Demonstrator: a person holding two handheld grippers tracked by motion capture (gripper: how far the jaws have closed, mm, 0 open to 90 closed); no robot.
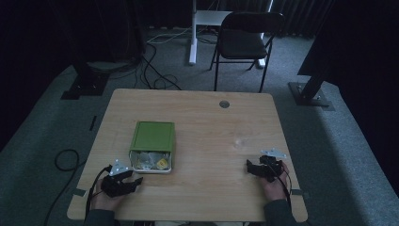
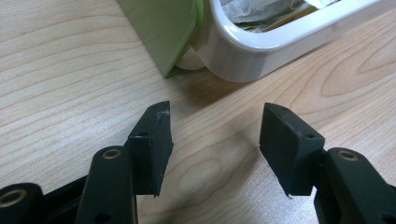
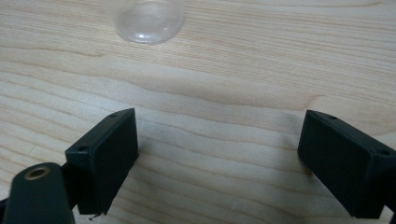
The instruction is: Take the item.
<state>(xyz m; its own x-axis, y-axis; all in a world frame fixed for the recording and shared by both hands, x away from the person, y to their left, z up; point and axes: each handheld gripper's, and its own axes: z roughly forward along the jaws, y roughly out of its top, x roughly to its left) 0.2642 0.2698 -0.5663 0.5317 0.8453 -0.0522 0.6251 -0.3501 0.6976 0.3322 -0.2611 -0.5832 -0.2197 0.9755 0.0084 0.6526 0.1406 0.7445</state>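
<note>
A green box point(image 1: 152, 138) with a white rim lies on its side on the wooden table point(image 1: 202, 117), its opening facing the person and showing crumpled wrappers and a yellow item point(image 1: 162, 163). In the left gripper view the white rim point(image 2: 261, 46) and green wall point(image 2: 163, 32) lie just beyond the jaws. My left gripper point(image 1: 127, 178) rests open near the front left edge, nothing between its fingers. A small clear glass dish point(image 1: 240, 142) sits right of centre, and its clear form point(image 3: 144, 18) appears ahead of my right gripper point(image 1: 254, 168), which stands open and empty.
A round cable hole point(image 1: 224, 104) sits near the table's far edge. Behind the table stand a black folding chair point(image 1: 244, 42) and a white desk leg point(image 1: 193, 37). Cables trail over the grey carpet at left.
</note>
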